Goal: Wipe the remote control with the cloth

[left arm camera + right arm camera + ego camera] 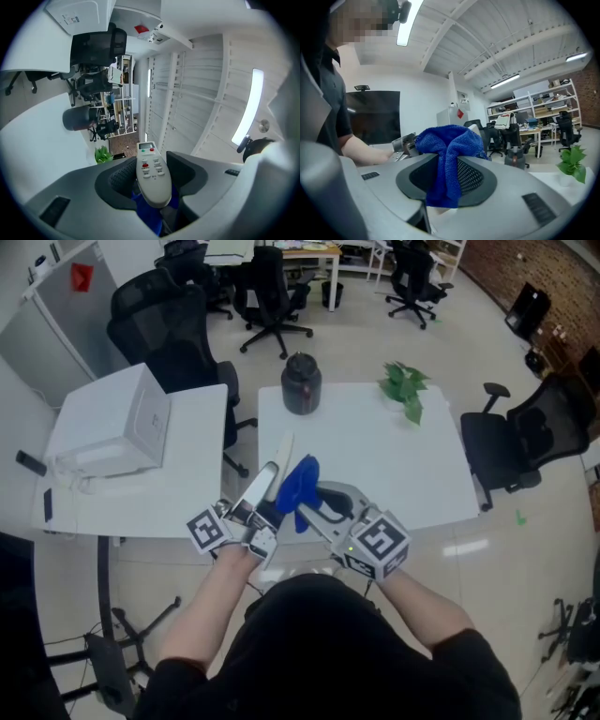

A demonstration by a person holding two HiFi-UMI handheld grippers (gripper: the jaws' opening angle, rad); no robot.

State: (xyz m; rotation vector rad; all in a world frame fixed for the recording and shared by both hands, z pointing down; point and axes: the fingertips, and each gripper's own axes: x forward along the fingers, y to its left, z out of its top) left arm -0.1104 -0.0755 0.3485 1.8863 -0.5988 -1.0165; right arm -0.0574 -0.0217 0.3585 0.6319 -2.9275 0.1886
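Left gripper (151,185) was clenched on the near end of the remote control (151,169), whose button face was turned toward that gripper's camera and whose small display end stuck out free beyond the jaws. The right gripper (447,180) was clamped on a fold of the blue cloth (447,140), the rest of it bunched up above the pads. In the head view both tools were close in front of the person, raised over the near edge of the white table (403,460), with the cloth pressed against the right side of the remote; in the left gripper view a bit of blue also showed beneath the remote's held end. The wiping looked to be under way, with cloth and remote already in contact. To do it well, the left grip probably needed to be firm and steady, since the remote was held by one end only and a sideways push near the free tip could lever it out of the jaws. Strokes along the length of the body, from the gripped end out toward the display, seemed safer than rubbing across it. Pressure likely wanted to be light over the buttons. Because only a narrow fold was pinched, the cloth might slip free if dragged hard.
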